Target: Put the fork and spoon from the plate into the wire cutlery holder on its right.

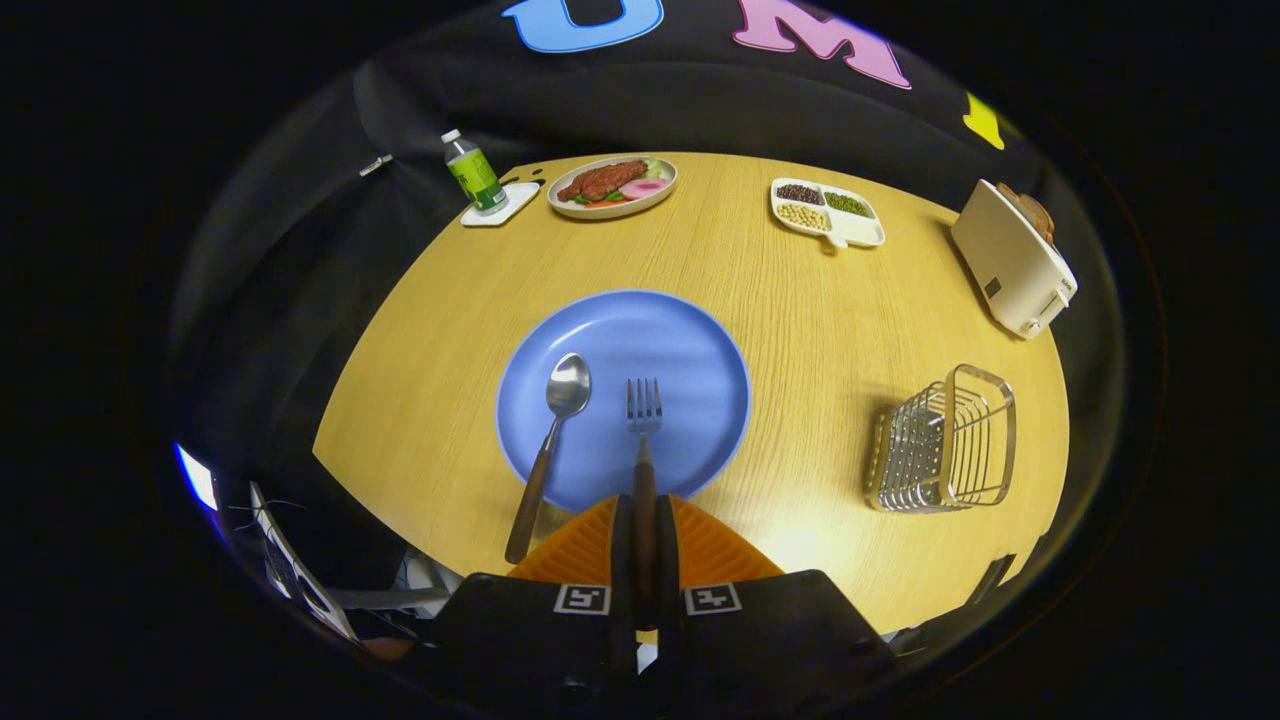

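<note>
Round pale wood-grain table [800,300] before black cloth, bearing a smooth blue plate [690,340], an empty wire cutlery holder [945,445] to its right, a brown-handled steel spoon [560,420] on the plate, and the fork [644,430], handle clamped between the gripper's [643,540] narrowed orange ribbed fingers [590,545].

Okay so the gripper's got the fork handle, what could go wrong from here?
1. The gripper pinches only the fork's handle end, so the long fork may swing or slip when lifted.
2. The spoon lies close beside it on the plate and could get knocked.
3. The light wire holder may tip if the fork bumps it.
</note>
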